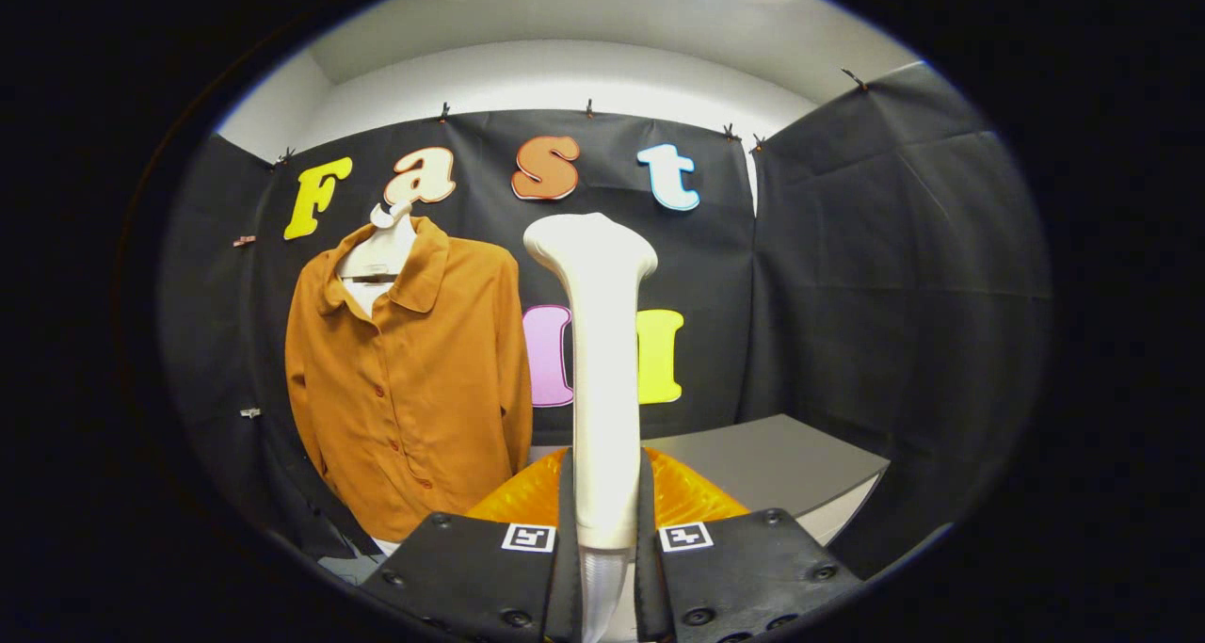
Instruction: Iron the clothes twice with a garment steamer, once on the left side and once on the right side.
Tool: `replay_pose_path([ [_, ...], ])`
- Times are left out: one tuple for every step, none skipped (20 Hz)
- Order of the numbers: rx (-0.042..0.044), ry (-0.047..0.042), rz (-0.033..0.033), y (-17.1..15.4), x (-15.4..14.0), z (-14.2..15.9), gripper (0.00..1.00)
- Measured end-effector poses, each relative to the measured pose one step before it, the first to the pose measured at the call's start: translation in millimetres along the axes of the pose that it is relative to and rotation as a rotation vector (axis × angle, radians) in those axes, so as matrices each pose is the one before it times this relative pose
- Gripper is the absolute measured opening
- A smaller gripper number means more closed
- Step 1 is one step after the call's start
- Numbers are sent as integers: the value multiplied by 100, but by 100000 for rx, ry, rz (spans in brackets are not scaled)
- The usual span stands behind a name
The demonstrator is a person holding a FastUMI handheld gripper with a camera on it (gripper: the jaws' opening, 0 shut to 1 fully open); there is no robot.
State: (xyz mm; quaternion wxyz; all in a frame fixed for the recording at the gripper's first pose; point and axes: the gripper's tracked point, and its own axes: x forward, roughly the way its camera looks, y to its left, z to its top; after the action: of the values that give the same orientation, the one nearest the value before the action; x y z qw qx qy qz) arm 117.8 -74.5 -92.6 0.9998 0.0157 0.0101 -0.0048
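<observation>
gripper (605, 539) clamped on white garment steamer (600, 361), upright between its fingers | orange shirt (409, 379) on hanger (381, 248), beyond, left of steamer | orange object (682, 497), perhaps steamer base, on grey counter (781, 464)

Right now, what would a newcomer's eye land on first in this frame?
First, the white garment steamer, standing upright between the gripper fingers, which press on its handle from both sides. Next, the orange-brown shirt, hanging on a white hanger against the black cloth wall, beyond the fingers and left of the steamer, apart from it.
</observation>
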Motion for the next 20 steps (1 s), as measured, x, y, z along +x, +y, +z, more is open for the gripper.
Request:
replay_pose_path([
  [-615, -380, 671, 1095, -113, 146, 25],
  [-748, 457, 689, 1016, 96, 95, 25],
  [-220, 446, 575, 1010, 195, 8, 25],
  [-75, 189, 270, 860, 299, 58, 25],
  [256, 31, 308, 909, 205, 100, 25],
  [557, 239, 487, 893, 127, 110, 25],
  [500, 117, 684, 858, 6, 66, 25],
  [145, 177, 655, 882, 256, 111, 25],
  [-199, -152, 460, 789, 366, 110, 25],
  [-239, -97, 284, 759, 309, 52, 25],
  [-155, -257, 230, 682, 343, 112, 25],
  [-318, -99, 202, 734, 337, 57, 25],
  [-247, 48, 165, 627, 398, -9, 25],
  [-339, 148, 68, 624, 435, -103, 25],
  [-510, 312, 59, 572, 397, -106, 25],
  [-533, 96, 37, 574, 465, -109, 25],
  [-602, 156, -56, 524, 467, -179, 25],
  [-741, 73, -48, 533, 584, -128, 25],
  [-748, 99, -45, 518, 529, -143, 25],
  [-569, 76, -18, 508, 569, -145, 25],
])
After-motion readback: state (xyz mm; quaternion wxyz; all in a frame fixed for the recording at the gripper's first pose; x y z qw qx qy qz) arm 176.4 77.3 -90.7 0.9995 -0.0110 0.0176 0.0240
